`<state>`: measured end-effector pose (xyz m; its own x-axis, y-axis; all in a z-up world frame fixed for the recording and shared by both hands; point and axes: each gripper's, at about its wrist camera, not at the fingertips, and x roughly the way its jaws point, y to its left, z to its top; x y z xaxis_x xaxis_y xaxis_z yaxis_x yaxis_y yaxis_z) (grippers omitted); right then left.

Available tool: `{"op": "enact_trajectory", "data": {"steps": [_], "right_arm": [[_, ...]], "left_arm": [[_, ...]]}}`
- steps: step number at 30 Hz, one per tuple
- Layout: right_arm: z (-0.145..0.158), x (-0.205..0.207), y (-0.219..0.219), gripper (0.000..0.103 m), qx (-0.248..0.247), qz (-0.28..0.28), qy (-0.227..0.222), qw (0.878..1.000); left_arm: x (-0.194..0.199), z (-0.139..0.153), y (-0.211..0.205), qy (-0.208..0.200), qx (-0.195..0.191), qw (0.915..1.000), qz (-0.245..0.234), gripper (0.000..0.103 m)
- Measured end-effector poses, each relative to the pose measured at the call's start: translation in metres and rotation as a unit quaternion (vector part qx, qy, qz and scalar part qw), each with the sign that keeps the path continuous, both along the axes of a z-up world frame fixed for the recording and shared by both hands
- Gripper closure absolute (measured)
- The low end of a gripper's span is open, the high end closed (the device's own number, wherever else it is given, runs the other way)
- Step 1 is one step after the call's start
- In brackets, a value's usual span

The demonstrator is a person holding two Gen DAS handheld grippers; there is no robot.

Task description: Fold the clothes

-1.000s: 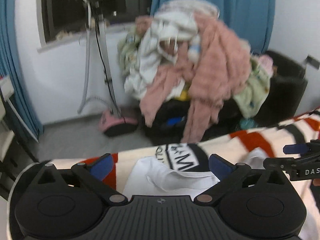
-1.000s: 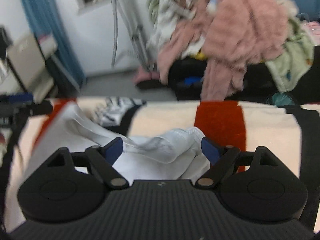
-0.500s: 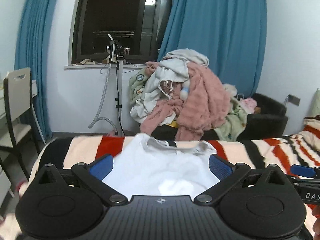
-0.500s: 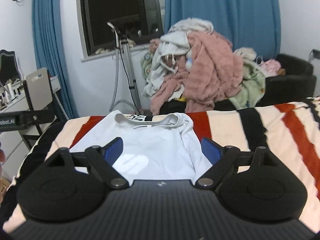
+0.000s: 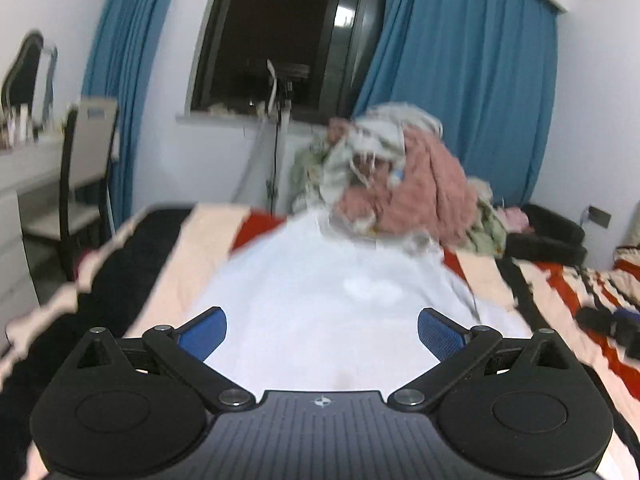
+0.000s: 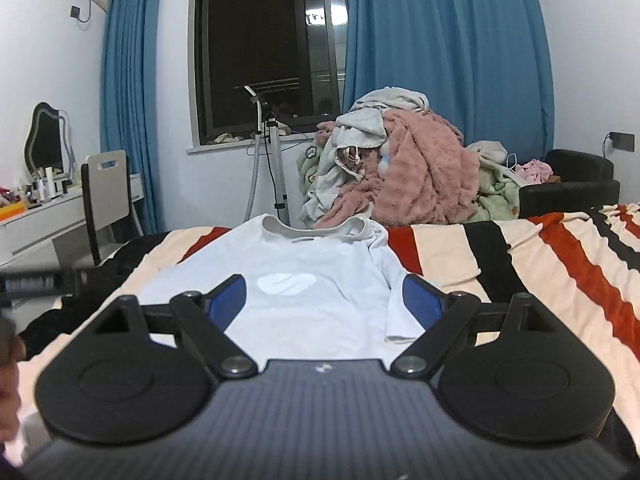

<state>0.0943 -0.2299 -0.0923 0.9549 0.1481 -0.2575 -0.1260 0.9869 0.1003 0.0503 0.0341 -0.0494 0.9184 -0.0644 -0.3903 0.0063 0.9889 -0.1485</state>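
A white long-sleeved shirt (image 6: 308, 292) with a pale logo on the chest lies spread flat on the striped blanket (image 6: 532, 264), collar toward the far edge of the bed. Its right sleeve is folded down along its side. The shirt also shows, blurred, in the left wrist view (image 5: 320, 300). My right gripper (image 6: 324, 296) is open and empty above the shirt's lower part. My left gripper (image 5: 322, 330) is open and empty above the shirt too. The other gripper shows at the right edge of the left wrist view (image 5: 612, 326) and at the left edge of the right wrist view (image 6: 36, 280).
A big heap of clothes (image 6: 392, 172) with a pink fleece lies on a black armchair (image 6: 572, 184) beyond the bed. A garment steamer stand (image 6: 272, 152) is by the window. A chair (image 6: 104, 196) and a white desk (image 6: 36, 216) stand at left.
Both grippers have pulled back and up from the shirt, so both views now look along the bed. The shirt went from bunched to spread flat. The left view is still moving.
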Motion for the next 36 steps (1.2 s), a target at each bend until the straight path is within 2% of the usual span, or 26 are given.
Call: {"op": "enact_trajectory", "data": {"steps": [3, 10, 13, 19, 23, 26, 28, 36], "right_arm": [[-0.001, 0.001, 0.000, 0.017, 0.013, -0.006, -0.002, 1.000], [-0.013, 0.006, 0.008, 0.017, 0.001, -0.013, 0.003, 1.000], [-0.018, 0.011, 0.008, 0.017, 0.007, -0.010, 0.011, 1.000], [-0.026, 0.015, 0.007, 0.017, 0.016, -0.019, 0.020, 1.000], [-0.032, 0.021, 0.007, 0.017, -0.001, -0.050, 0.007, 0.999], [-0.039, 0.028, 0.003, 0.017, 0.013, -0.049, 0.019, 0.999], [-0.044, 0.032, -0.001, 0.017, 0.023, -0.051, 0.030, 0.998], [-0.063, 0.052, -0.003, 0.017, 0.031, -0.077, 0.049, 0.995]], "left_arm": [[0.009, -0.011, 0.002, 0.027, 0.000, 0.9996, 0.003, 0.000], [0.030, -0.031, 0.015, 0.064, -0.020, 0.9972, 0.035, 0.001], [0.034, -0.030, 0.016, 0.064, -0.015, 0.9969, 0.042, 0.001], [0.043, -0.028, 0.019, 0.069, -0.032, 0.9958, 0.050, 0.001], [0.071, -0.034, 0.024, 0.082, -0.028, 0.9942, 0.063, 0.001], [0.097, -0.037, 0.030, 0.087, -0.005, 0.9932, 0.078, 0.002], [0.113, -0.039, 0.036, 0.087, -0.003, 0.9926, 0.085, 0.002], [0.188, -0.047, 0.079, 0.090, -0.031, 0.9889, 0.114, 0.002]]}}
